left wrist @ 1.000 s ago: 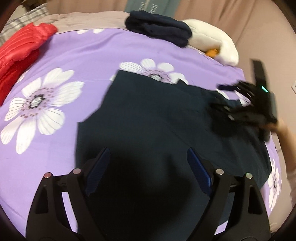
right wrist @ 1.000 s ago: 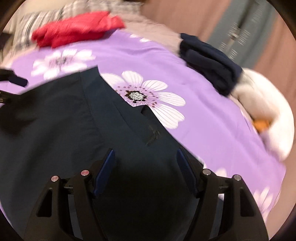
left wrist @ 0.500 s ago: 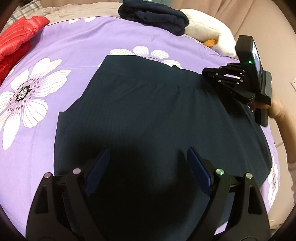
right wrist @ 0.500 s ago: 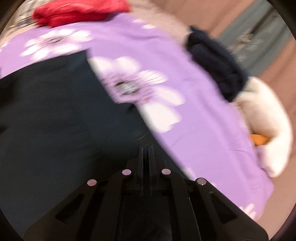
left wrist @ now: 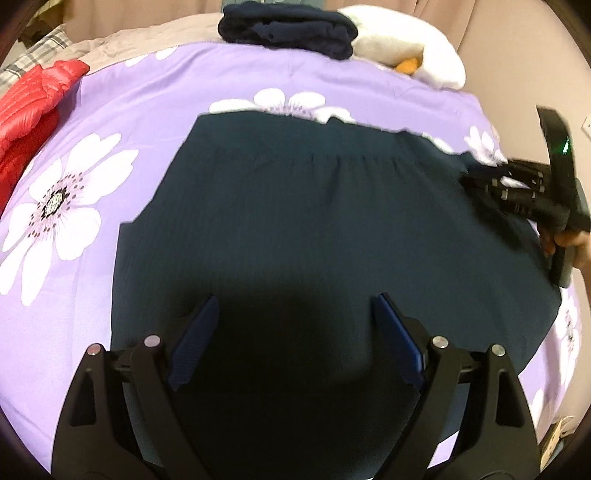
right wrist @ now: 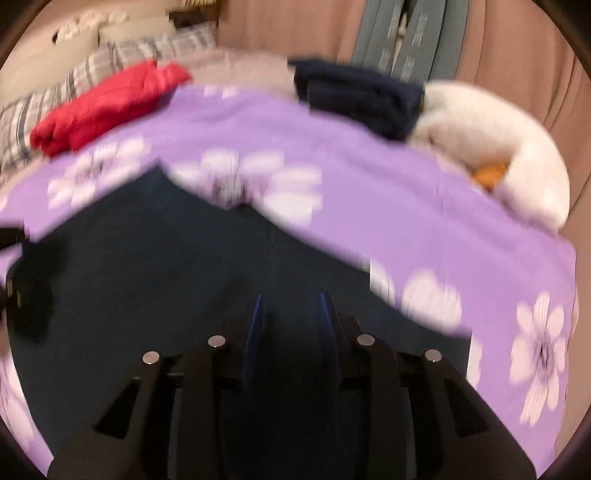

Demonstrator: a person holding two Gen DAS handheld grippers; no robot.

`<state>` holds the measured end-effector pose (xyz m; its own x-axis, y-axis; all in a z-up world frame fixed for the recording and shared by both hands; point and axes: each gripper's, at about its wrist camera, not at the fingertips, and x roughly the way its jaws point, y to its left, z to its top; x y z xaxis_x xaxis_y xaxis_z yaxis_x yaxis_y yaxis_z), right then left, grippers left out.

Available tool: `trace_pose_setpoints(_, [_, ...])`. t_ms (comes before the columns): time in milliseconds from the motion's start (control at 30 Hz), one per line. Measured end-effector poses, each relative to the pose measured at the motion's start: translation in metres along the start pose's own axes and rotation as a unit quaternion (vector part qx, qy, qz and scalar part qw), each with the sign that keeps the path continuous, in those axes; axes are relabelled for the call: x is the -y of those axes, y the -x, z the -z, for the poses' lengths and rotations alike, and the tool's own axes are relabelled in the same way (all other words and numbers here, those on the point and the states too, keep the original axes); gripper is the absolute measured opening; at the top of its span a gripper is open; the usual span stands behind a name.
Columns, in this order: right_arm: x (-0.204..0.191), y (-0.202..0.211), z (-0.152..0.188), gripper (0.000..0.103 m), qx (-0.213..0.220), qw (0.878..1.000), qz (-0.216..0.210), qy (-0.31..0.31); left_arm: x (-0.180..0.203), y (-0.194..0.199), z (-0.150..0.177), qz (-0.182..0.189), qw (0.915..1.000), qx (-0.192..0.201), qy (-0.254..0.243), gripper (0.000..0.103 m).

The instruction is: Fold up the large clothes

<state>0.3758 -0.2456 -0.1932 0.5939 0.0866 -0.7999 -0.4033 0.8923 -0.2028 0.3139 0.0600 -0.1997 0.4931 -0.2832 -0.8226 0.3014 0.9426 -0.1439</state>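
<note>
A large dark navy garment (left wrist: pixel 314 221) lies spread flat on the purple flowered bedsheet (left wrist: pixel 155 92); it also shows in the right wrist view (right wrist: pixel 166 266). My left gripper (left wrist: pixel 295 317) is open and empty, hovering over the garment's near part. My right gripper (right wrist: pixel 291 310) hovers above the garment's right side with its jaws a narrow gap apart and nothing between them. It shows in the left wrist view (left wrist: pixel 480 181) at the garment's right edge, blurred.
A red puffer jacket (left wrist: pixel 29 107) lies at the bed's left. A folded navy garment (left wrist: pixel 288 29) and a white plush toy (left wrist: pixel 413 55) sit at the far edge. A plaid pillow (right wrist: pixel 55 99) lies behind the jacket. Curtains hang beyond.
The right gripper was open, then shut half a second ago, and has now parted a little while moving. The garment now lies smoother and squarer. The left gripper stayed open.
</note>
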Motion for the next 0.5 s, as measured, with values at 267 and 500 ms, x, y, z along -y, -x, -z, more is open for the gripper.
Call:
trace_pose_setpoints(267, [0.051,0.008,0.043,0.032,-0.047,0.975,0.176,-0.125,0.005,0.009,0.007,-0.035,0.9994,0.005,0.004,0.088])
trace_pose_setpoints(500, [-0.012,0.078,0.088,0.052,0.013,0.984,0.056,-0.167,0.019,0.022,0.035,-0.061,0.998,0.015,0.009,0.094])
